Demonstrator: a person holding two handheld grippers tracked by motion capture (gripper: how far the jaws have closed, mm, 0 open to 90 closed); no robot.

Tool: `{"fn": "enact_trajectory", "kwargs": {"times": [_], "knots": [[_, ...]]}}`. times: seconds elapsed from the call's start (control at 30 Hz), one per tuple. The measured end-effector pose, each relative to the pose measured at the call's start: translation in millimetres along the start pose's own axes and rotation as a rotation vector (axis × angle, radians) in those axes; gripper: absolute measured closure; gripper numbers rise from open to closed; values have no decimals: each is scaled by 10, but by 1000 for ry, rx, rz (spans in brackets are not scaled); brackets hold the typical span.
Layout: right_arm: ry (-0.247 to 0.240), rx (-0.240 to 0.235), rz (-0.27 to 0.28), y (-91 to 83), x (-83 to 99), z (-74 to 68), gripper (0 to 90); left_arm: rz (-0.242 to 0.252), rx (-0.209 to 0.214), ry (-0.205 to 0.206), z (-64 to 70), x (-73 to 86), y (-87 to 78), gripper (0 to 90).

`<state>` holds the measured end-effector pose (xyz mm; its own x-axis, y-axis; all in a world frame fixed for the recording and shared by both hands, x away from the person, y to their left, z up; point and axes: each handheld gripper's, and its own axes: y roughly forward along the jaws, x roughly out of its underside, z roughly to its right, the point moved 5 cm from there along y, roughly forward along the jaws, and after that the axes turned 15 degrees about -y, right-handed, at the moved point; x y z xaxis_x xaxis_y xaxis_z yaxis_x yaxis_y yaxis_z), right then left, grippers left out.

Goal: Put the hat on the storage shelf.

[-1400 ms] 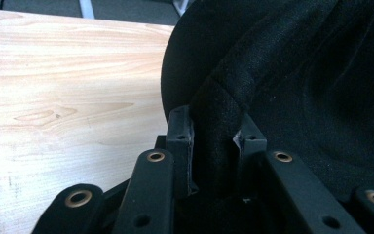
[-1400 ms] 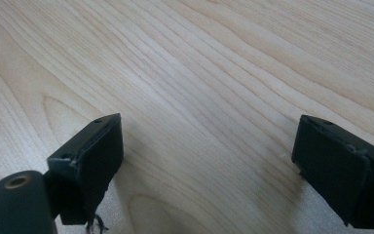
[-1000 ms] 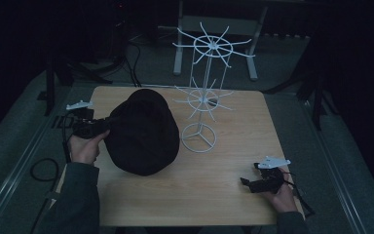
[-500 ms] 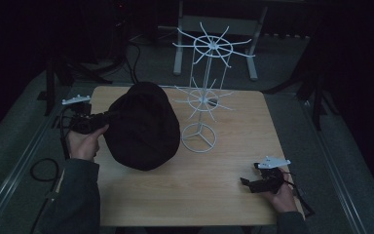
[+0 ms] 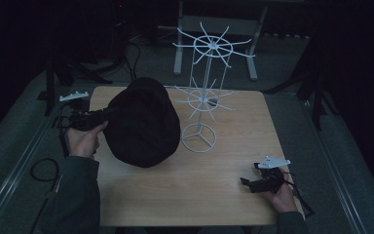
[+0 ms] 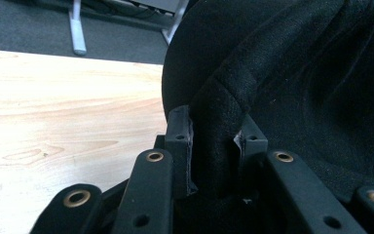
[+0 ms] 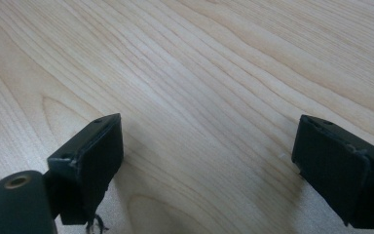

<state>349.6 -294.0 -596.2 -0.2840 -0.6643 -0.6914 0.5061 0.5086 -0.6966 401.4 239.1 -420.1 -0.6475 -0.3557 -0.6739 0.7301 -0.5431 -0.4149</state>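
Keep the left gripper [image 6: 214,146] jaws clamped on the black hat [image 5: 143,122] brim, lift it toward the white rack [image 5: 207,92], right gripper [image 7: 209,170] jaws idle, wide open and empty.

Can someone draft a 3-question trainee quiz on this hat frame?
1. True or false: the left gripper is shut on the black hat.
2. The right gripper is: A) open over bare table; B) holding the white wire rack.
3. Which side of the hat does the rack stand on in the high view?

Key: 1 true; 2 A; 3 right, its round base just beside the hat.
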Motion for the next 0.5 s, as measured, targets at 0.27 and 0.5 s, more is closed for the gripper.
{"fn": "enact_trajectory", "kwargs": {"times": [0.27, 0.5], "knots": [[2, 0, -1, -1, 0, 0, 113, 13, 20, -3, 63, -65, -7, 747], [2, 0, -1, -1, 0, 0, 113, 25, 24, 9, 131, -134, -30, 745]]}}
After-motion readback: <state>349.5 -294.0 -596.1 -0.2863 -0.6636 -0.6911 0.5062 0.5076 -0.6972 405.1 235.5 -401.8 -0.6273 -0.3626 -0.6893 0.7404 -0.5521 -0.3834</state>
